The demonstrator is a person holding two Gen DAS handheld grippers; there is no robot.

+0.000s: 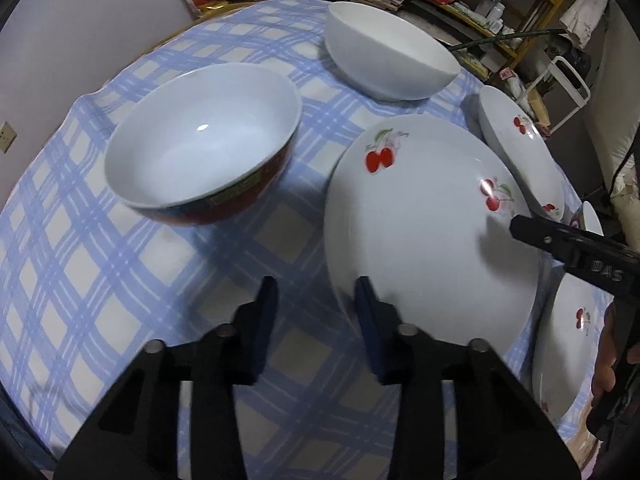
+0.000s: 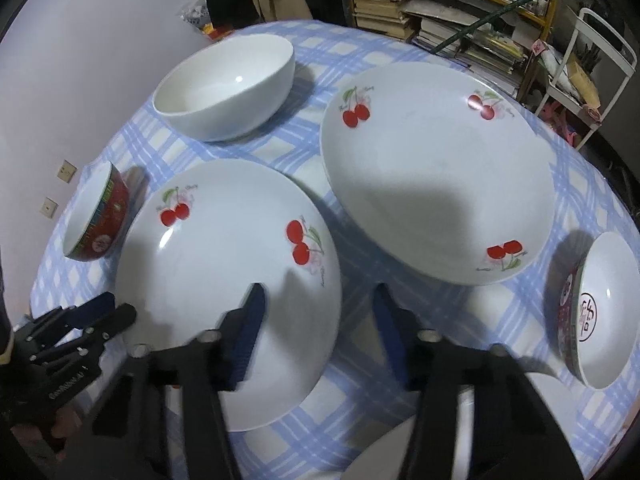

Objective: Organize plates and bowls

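A near cherry plate (image 2: 224, 280) (image 1: 424, 232) lies on the checked cloth, a second cherry plate (image 2: 436, 176) (image 1: 520, 152) behind it. A third cherry plate (image 1: 564, 352) sits at the near right. A red-sided bowl (image 1: 200, 144) (image 2: 100, 216) stands left, a plain white bowl (image 1: 384, 52) (image 2: 228, 88) at the back. Another red bowl (image 2: 600, 312) is at the right edge. My left gripper (image 1: 316, 320) is open and empty, its right finger at the near plate's left rim. My right gripper (image 2: 320, 320) is open, straddling the near plate's right rim.
The round table (image 1: 120, 280) has a blue checked cloth (image 2: 400, 400) and drops off at its edges. A pale wall (image 1: 80, 20) is to the left. Shelves with books and clutter (image 2: 460, 12) and a white rack (image 2: 592, 60) stand behind the table.
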